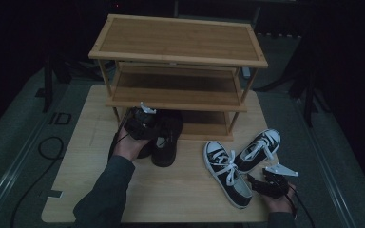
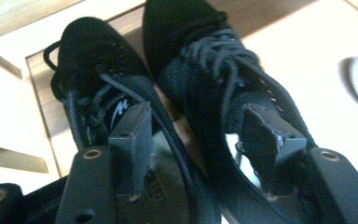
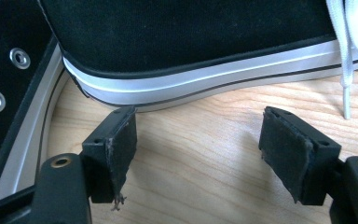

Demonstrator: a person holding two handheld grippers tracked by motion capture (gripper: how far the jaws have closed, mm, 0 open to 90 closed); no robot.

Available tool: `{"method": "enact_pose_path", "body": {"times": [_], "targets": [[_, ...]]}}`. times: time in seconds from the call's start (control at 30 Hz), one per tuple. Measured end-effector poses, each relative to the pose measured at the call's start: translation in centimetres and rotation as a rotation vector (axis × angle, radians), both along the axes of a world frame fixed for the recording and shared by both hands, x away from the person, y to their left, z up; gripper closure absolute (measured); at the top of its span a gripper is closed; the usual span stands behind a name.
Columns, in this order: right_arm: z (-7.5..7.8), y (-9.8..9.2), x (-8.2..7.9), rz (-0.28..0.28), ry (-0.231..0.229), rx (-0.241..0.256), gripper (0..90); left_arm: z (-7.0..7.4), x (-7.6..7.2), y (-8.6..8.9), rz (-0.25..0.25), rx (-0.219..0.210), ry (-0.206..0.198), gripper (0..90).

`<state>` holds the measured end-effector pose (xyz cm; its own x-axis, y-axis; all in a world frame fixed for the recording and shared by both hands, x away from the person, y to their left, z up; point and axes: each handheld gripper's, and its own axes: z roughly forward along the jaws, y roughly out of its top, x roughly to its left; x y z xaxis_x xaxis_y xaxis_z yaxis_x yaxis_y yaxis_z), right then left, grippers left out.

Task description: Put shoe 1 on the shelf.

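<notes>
My left gripper (image 1: 141,124) reaches over a pair of black lace-up shoes (image 2: 205,70) lying side by side at the foot of the bamboo shoe rack (image 1: 178,57), near the table's (image 1: 171,199) far edge. Its jaws stand wide apart, one inside each shoe's opening, gripping nothing. My right gripper (image 1: 266,183) rests near the table's front right corner, jaws wide open and empty, just beside the white-striped sole of a black canvas sneaker (image 3: 191,42); its mate (image 1: 259,148) lies beside it.
</notes>
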<state>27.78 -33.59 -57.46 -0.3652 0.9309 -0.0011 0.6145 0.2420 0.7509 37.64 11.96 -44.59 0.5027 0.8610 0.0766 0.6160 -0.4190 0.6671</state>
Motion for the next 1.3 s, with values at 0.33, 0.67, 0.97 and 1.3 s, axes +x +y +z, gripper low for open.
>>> {"method": "enact_pose_path", "body": {"times": [0.33, 0.67, 0.97, 1.3], "targets": [[0.0, 0.0, 0.0, 0.0, 0.0, 0.001, 27.5, 1.2, -2.8, 0.9, -0.053, -0.049, -0.039, 45.4], [0.0, 0.0, 0.0, 0.0, 0.0, 0.0, 27.5, 1.6, -5.9, 0.9, -0.103, -0.068, -0.082, 52.2], [0.0, 0.0, 0.0, 0.001, -0.002, -0.001, 27.5, -0.1, -7.0, 1.1, -0.117, -0.076, -0.032, 55.3], [0.0, 0.0, 0.0, -0.001, 0.0, 0.001, 27.5, -3.0, -7.5, 1.0, -0.125, -0.111, 0.042, 56.0]]}}
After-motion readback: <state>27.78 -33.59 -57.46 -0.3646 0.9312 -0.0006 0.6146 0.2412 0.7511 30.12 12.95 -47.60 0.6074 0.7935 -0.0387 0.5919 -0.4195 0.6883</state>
